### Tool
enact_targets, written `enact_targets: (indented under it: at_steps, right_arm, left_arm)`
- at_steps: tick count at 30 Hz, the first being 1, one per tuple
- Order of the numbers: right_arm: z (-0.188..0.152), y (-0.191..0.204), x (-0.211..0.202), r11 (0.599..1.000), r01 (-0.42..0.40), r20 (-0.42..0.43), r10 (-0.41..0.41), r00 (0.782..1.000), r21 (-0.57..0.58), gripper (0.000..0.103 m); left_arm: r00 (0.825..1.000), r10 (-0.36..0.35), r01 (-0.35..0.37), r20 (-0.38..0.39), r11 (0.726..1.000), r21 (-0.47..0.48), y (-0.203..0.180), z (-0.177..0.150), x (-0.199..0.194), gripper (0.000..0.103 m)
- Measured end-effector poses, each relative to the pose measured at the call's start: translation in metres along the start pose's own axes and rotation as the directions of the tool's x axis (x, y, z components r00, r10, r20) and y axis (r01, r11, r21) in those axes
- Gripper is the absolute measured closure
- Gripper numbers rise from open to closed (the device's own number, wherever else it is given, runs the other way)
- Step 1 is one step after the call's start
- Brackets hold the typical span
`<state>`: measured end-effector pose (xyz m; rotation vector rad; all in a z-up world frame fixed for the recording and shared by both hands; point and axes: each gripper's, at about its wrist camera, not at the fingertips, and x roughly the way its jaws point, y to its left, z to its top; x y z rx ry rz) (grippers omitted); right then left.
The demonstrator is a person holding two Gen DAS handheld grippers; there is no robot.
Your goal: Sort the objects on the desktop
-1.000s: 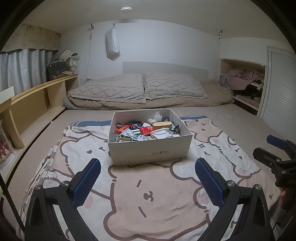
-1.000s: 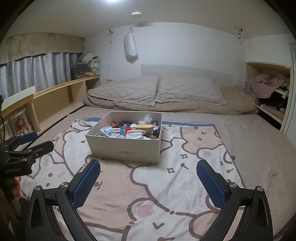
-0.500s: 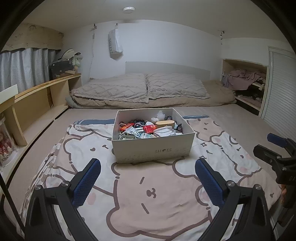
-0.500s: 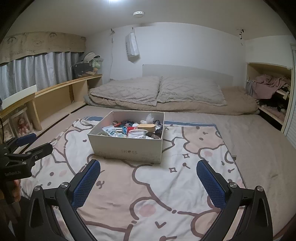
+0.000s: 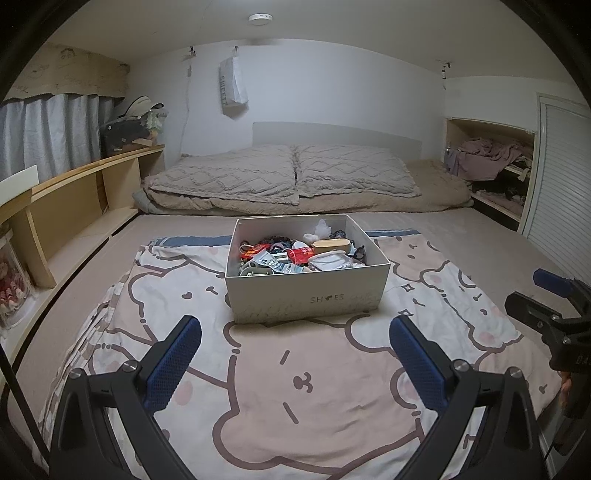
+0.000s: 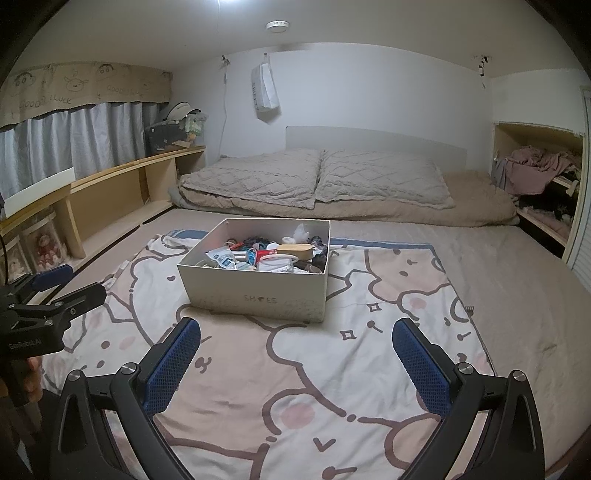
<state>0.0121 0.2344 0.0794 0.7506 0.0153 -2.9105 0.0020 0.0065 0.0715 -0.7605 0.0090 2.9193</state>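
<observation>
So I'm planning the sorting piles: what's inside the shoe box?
The shoe box holds a loose heap: a wooden-lidded case, a clear plastic container, red packets, white fluff, dark hair ties. Whatever lies under the top layer is covered.

Dim, even indoor light with ceiling glare [image 6: 221, 3]; sharp focus, strong fisheye bending, dark vignetted corners.

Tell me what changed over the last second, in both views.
Both grippers, left and right, eased a little closer to the box, which sits slightly larger in both views; the left one also swung slightly left. Nothing was gripped or released. Both jaws are open and empty as before; the box and its contents on the blanket have not moved.
</observation>
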Motion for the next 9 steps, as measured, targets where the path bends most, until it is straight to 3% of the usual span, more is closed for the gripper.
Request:
enact_targets:
  at_steps: [9]
  right_arm:
    - [-0.0015, 0.0042, -0.002, 1.0, -0.006, -0.003, 0.006, 1.0, 0.003, 0.0]
  left_arm:
    - [1.0, 0.008, -0.008, 0.004, 1.0, 0.009, 0.0008, -0.0018, -0.0026, 0.001]
